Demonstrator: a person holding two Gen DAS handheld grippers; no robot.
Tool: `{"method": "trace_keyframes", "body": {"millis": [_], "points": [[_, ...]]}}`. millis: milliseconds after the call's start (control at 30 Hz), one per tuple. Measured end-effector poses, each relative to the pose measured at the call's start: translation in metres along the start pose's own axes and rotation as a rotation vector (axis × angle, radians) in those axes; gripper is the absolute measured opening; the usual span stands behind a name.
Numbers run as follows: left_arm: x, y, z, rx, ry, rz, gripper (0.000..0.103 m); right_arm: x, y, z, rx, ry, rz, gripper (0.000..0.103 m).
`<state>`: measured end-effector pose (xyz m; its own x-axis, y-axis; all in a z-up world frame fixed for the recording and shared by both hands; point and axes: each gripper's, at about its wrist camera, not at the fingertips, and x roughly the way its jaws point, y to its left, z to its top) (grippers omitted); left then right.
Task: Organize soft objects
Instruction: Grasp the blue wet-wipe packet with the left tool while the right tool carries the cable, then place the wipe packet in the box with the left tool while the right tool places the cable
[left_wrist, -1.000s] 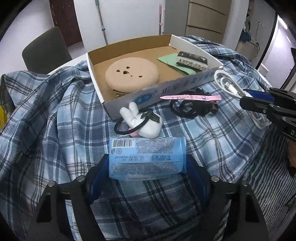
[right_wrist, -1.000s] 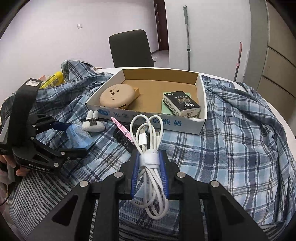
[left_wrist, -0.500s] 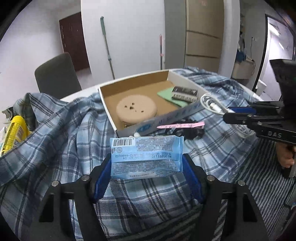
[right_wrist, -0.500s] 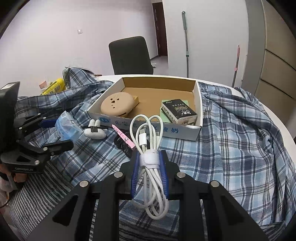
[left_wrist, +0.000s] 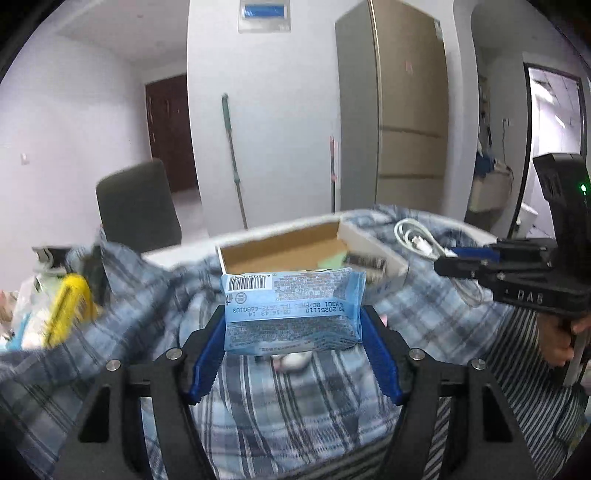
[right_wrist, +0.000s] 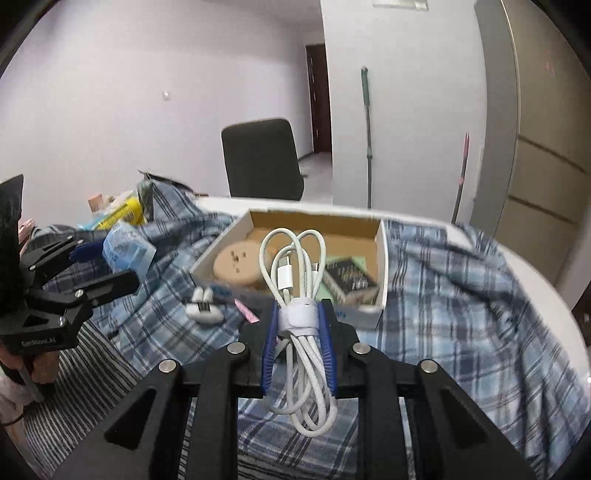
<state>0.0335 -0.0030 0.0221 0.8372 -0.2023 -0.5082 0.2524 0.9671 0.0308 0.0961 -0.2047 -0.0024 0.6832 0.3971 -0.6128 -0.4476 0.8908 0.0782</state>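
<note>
Left gripper (left_wrist: 293, 325) clamps a pale-blue foil snack packet (left_wrist: 291, 306); right gripper (right_wrist: 298, 325) pinches a white coiled cable (right_wrist: 295, 291). Both aloft near the shallow cardboard box (right_wrist: 382, 258) (partly filled); white plush rabbit (right_wrist: 203, 308) left on cloth.

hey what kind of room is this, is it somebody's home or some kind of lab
Most likely a home, perhaps a dining area: a round table draped in a plaid shirt, a chair, a mop against the wall and tall cupboards.
</note>
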Motion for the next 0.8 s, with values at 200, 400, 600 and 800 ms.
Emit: {"method": "trace_keyframes", "body": {"millis": [200, 400, 600, 800], "points": [[-0.014, -0.004, 0.038, -0.031, -0.124, 0.054, 0.071, -0.029, 0.004, 0.037, -0.028, -0.102, -0.034, 0.021], [-0.013, -0.006, 0.080, -0.095, -0.229, 0.068, 0.071, -0.040, 0.004, 0.077, -0.027, -0.195, -0.054, 0.021], [-0.002, -0.005, 0.111, -0.118, -0.298, 0.068, 0.071, -0.034, -0.002, 0.109, 0.030, -0.260, -0.063, 0.021], [0.013, 0.005, 0.123, -0.159, -0.321, 0.073, 0.071, -0.011, -0.006, 0.120, 0.042, -0.272, -0.088, 0.021]]}}
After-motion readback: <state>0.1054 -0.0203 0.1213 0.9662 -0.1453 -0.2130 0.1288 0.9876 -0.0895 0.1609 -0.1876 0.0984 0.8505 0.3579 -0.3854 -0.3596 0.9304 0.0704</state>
